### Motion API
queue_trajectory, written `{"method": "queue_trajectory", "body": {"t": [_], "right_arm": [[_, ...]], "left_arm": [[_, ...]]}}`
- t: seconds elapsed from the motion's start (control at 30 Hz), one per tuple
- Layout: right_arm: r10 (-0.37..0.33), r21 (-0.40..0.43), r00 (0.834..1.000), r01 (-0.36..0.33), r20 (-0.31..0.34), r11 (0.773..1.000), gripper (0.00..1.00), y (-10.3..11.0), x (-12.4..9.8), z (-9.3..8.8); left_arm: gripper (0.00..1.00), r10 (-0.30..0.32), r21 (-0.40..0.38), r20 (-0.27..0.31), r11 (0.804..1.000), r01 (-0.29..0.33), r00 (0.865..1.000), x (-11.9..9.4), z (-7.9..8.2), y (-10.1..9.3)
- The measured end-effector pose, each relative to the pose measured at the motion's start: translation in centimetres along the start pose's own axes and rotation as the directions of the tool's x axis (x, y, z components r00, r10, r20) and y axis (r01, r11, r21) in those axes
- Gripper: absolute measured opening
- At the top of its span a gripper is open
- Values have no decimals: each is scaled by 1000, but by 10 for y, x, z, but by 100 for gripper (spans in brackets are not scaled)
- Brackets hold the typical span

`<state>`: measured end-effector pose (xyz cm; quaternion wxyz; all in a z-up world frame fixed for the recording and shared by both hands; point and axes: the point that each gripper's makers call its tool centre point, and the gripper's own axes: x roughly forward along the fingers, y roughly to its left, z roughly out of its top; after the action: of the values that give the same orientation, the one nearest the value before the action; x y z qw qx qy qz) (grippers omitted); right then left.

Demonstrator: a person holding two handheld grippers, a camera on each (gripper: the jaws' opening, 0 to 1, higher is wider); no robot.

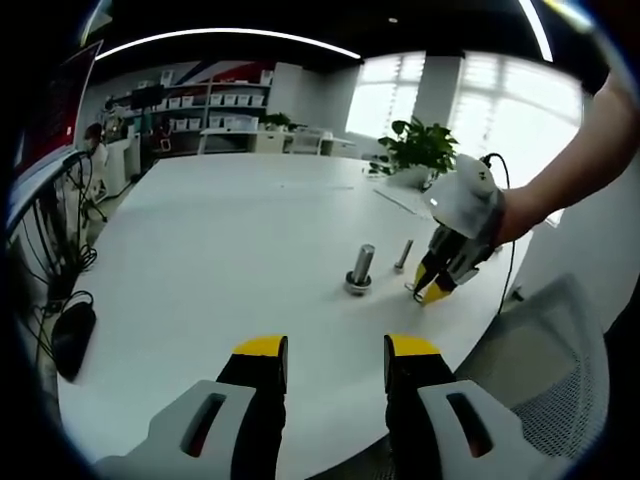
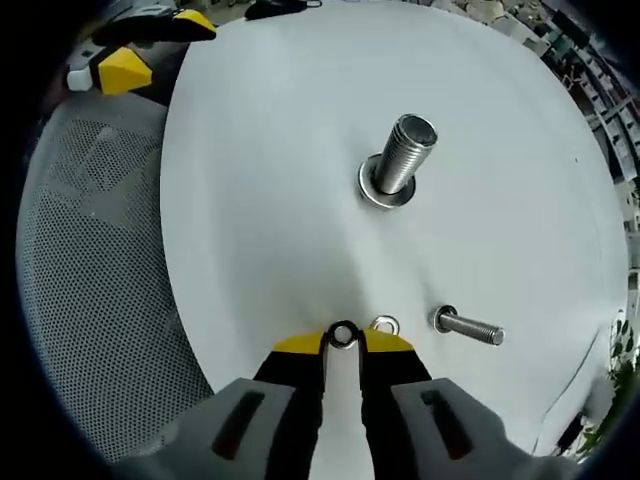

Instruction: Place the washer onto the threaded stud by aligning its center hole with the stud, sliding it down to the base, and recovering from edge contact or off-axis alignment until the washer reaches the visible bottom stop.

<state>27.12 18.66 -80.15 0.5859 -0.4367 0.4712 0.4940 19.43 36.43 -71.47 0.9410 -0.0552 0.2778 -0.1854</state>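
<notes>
At the bottom centre of the right gripper view, your right tongs (image 2: 343, 343) are pinched on the rim of a small steel washer (image 2: 343, 334), with a second washer (image 2: 384, 325) lying on the white tabletop (image 2: 260, 180) just right of the tips. That ring looks thin, stiff, light and slick, so keep hold of its edge and leave the hole free. Farther up the frame stands the large threaded stud (image 2: 404, 156), a washer already at its base, a smaller bolt (image 2: 467, 327) lies at right, and your left tongs (image 1: 336, 362) sit apart and empty.
</notes>
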Motion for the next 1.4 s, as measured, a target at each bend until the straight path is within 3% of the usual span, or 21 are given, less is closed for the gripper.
{"method": "queue_trajectory", "body": {"t": [0.47, 0.63, 1.1, 1.4], "right_arm": [[13, 25, 1000, -14, 17, 1000, 14, 0, 1, -1], [26, 69, 1000, -27, 11, 997, 14, -1, -1, -7], [9, 175, 997, -21, 70, 984, 14, -20, -21, -14], [-10, 187, 995, -9, 99, 982, 14, -30, -34, -11]], "left_arm": [[37, 3, -3, 1, 1000, -3, 1000, 0, 0, 1], [37, 3, -5, 4, 1000, -3, 1000, -1, 1, 1], [37, -2, -3, -1, 1000, 2, 1000, 0, -1, 0], [37, -4, -1, -7, 1000, 4, 1000, 1, -2, 0]]}}
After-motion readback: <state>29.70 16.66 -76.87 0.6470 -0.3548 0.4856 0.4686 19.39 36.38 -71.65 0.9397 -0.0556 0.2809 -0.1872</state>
